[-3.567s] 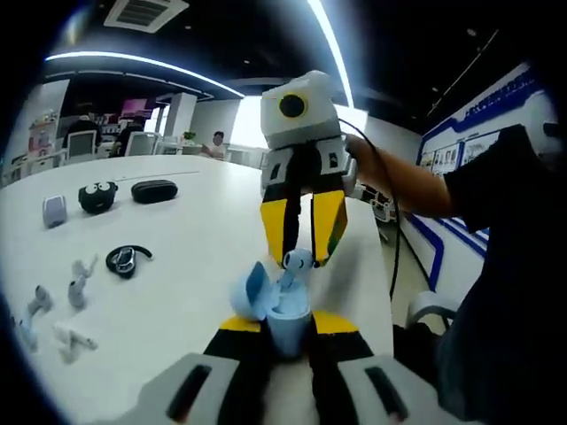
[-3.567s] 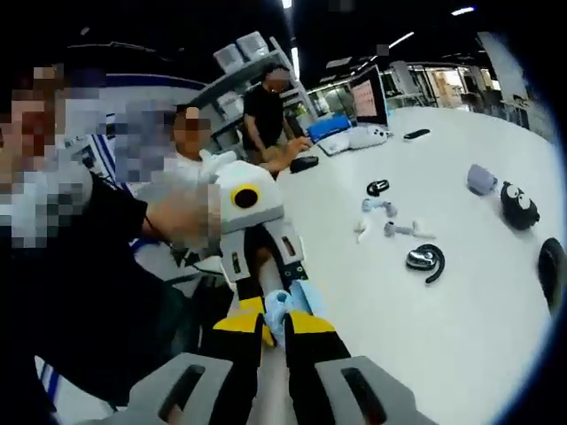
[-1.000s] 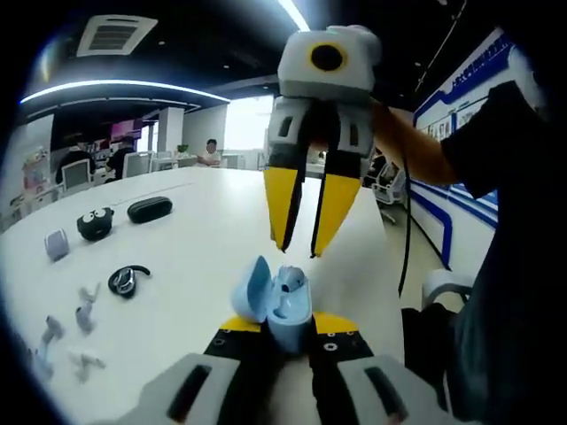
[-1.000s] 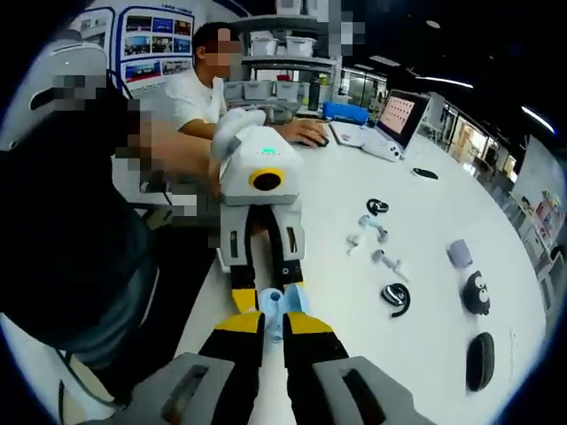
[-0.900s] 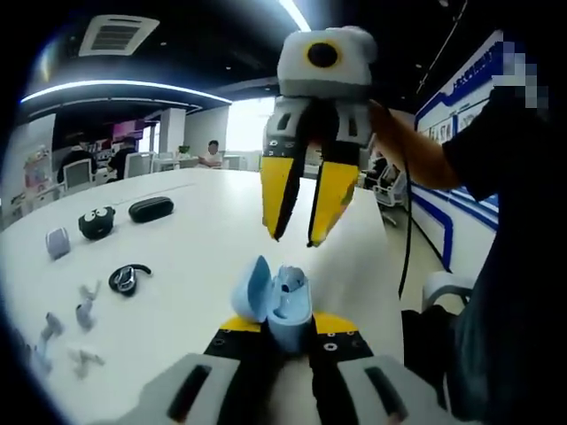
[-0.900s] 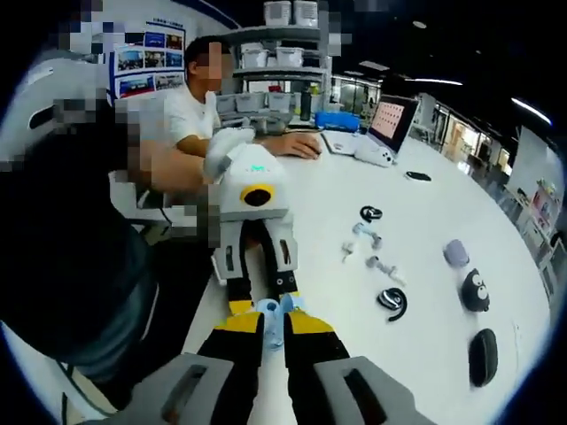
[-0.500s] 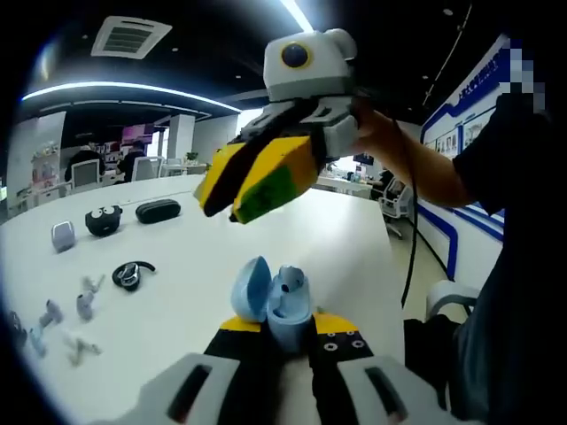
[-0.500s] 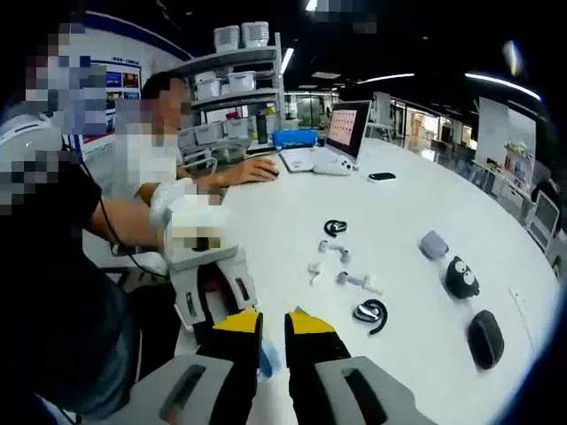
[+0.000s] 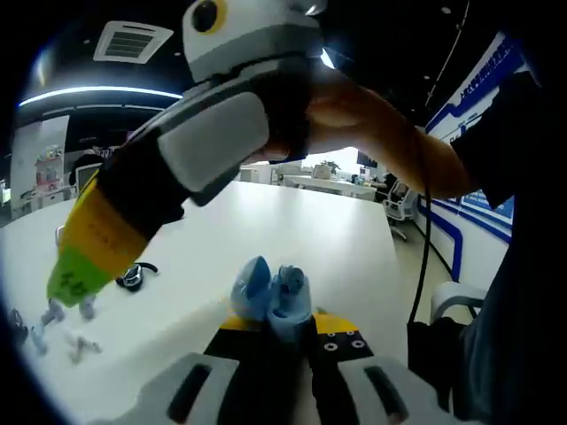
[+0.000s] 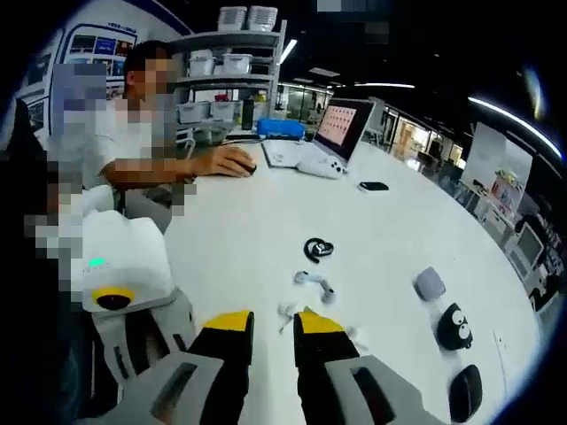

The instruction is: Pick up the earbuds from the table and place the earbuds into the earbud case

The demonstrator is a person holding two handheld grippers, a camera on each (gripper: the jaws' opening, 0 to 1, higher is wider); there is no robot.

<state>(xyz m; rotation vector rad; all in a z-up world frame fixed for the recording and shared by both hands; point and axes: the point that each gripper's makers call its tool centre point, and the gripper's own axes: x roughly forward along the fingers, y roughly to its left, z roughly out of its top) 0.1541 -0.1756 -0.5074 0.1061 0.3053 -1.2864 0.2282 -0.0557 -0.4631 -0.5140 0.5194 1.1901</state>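
Moved: right gripper (image 9: 75, 274) has swung away from above the earbud case (image 9: 270, 301), now reaching left across the left gripper view toward the loose earbuds (image 9: 66, 314).
Left gripper (image 9: 279, 332): jaws clamped on the light-blue case, lid open, one earbud seated inside.
Right gripper, own view (image 10: 270, 323): jaws slightly apart, nothing between them, above the white table (image 10: 266, 221).
Earbuds on table (image 10: 314, 285): just ahead of the jaw tips.
Nearby: black ear-hook earbud (image 10: 316, 249), person's hand (image 10: 221, 162).
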